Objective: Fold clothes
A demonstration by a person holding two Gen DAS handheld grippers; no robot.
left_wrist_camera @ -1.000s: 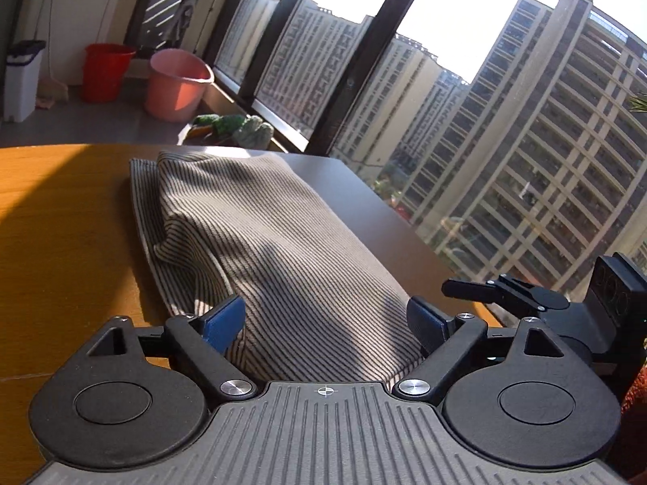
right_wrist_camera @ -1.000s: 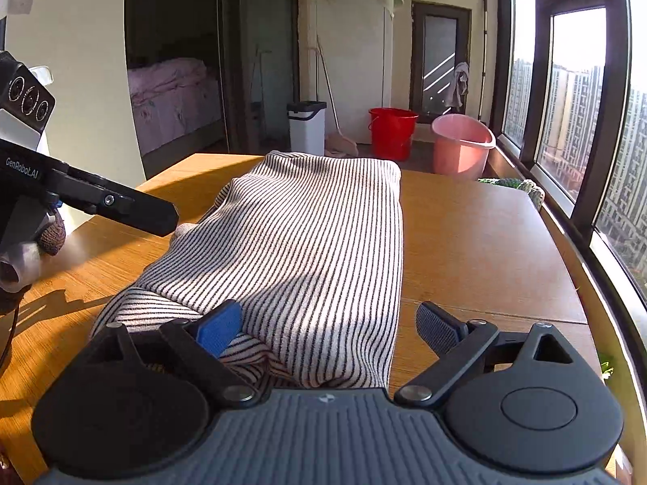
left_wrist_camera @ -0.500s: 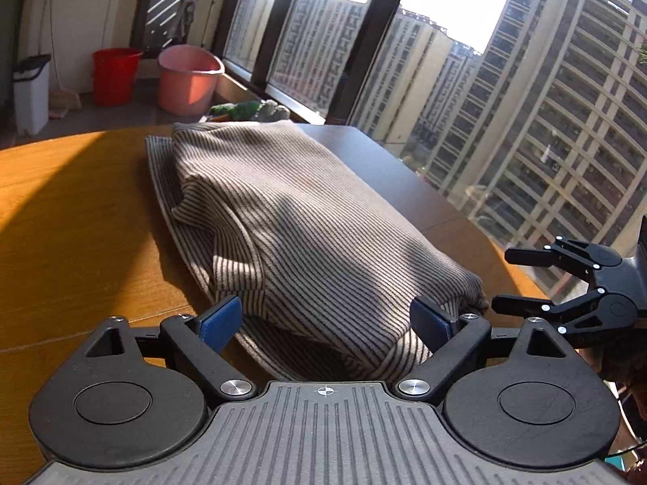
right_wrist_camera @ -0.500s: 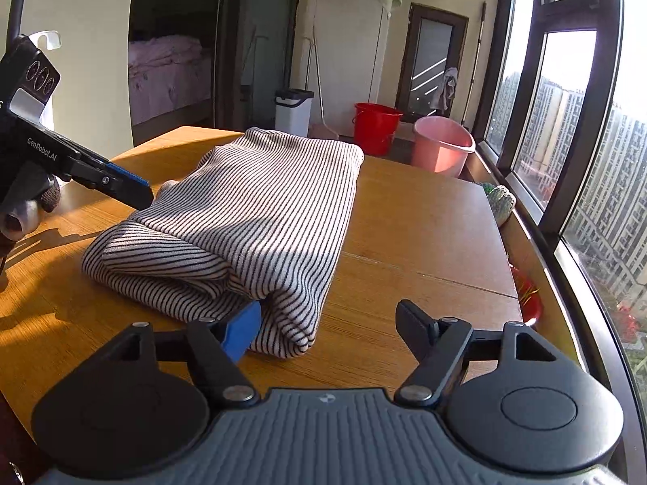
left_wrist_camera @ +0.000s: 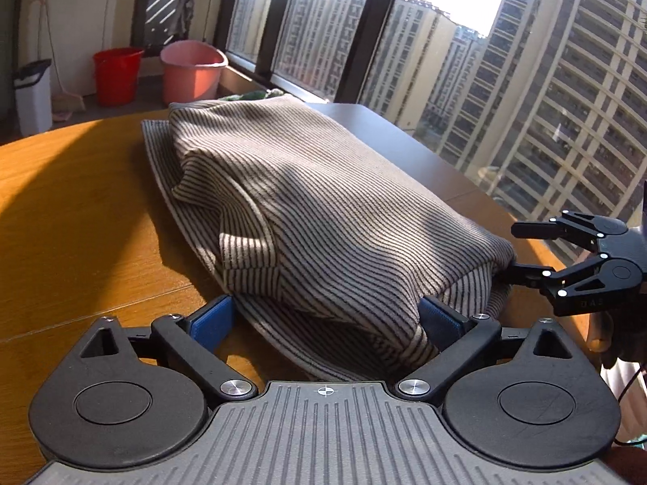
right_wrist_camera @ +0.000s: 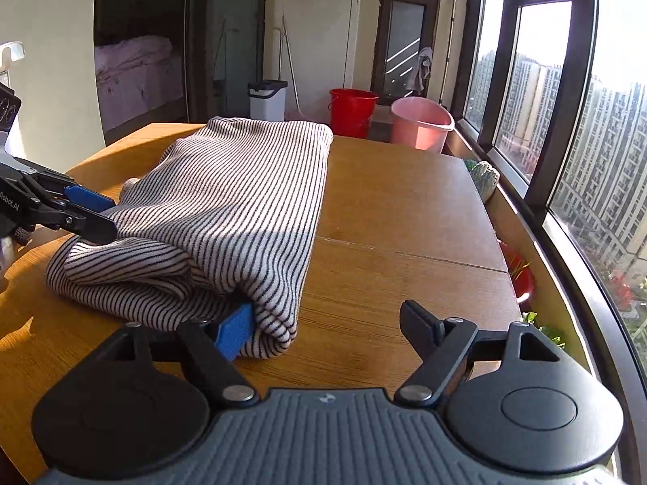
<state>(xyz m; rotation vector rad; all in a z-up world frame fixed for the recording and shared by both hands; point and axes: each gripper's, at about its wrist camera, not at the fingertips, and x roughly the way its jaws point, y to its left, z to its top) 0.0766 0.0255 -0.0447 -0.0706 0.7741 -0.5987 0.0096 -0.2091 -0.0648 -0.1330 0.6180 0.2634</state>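
The striped garment is found folded lengthwise on the wooden table, near end bulky (a crosswise fold is judged outstanding), bracketed by the left gripper and the right gripper, jaws opening, nothing clamped.

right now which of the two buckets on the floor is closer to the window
The pink bucket: it stands beside the window wall, while the red bucket sits further in, between it and the white bin.
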